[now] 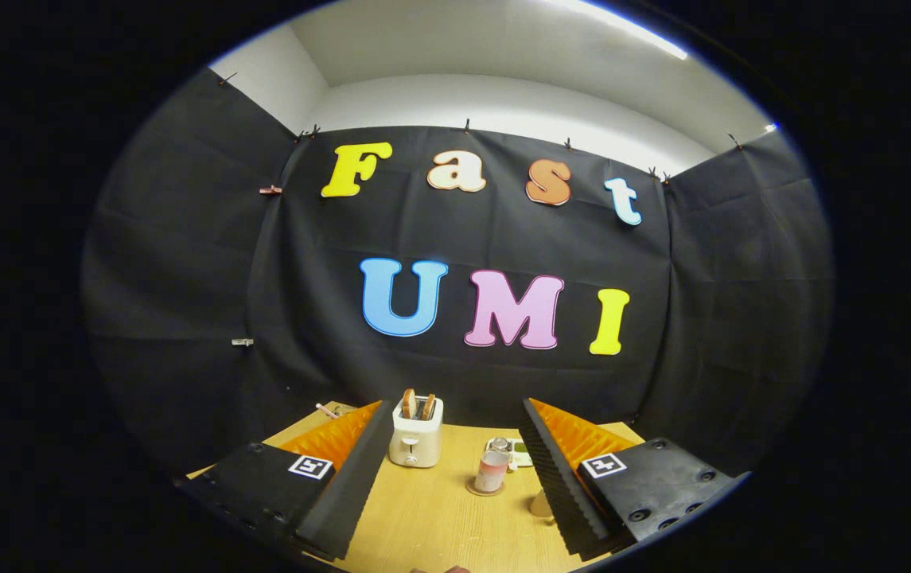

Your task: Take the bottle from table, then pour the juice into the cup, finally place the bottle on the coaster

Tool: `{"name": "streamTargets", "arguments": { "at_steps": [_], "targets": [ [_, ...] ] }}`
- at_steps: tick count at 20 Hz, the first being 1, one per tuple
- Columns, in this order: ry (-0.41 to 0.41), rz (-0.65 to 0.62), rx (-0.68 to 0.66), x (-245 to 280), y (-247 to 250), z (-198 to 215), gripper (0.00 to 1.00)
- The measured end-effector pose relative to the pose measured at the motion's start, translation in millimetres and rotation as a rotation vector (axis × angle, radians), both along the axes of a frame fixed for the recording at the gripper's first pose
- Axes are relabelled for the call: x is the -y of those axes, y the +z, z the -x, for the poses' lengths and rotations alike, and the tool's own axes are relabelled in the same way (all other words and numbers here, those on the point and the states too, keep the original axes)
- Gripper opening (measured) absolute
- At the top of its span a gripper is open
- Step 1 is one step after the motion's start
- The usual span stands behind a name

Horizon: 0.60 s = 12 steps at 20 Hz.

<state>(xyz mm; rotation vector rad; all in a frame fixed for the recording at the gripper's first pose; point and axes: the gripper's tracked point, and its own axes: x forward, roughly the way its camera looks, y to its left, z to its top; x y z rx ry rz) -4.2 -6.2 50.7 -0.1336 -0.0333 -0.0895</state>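
Observation:
My gripper (pixel 454 403) is open and held above the near side of a wooden table (pixel 431 517), with nothing between its fingers. Beyond the fingers, a small pinkish bottle (pixel 492 470) with a pale cap stands upright on a round brown coaster (pixel 474 489). A pale cup (pixel 540 504) stands nearer to me, right against the inner side of the right finger (pixel 554 477), which hides part of it. Bottle and cup are both well apart from the left finger (pixel 356 477).
A cream toaster (pixel 416 436) with two slices of toast stands at the back of the table, left of the bottle. A small white and green object (pixel 515 451) lies just behind the bottle. Black cloth walls close in the booth.

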Motion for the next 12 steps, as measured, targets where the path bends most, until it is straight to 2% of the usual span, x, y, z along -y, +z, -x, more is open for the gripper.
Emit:
{"name": "streamTargets", "arguments": {
  "at_steps": [6,12],
  "targets": [
    [0.026,-0.025,-0.008,16.8,-3.7,1.6,0.97],
    [0.007,-0.013,-0.026,41.6,-13.2,6.6,0.97]
  ]
}}
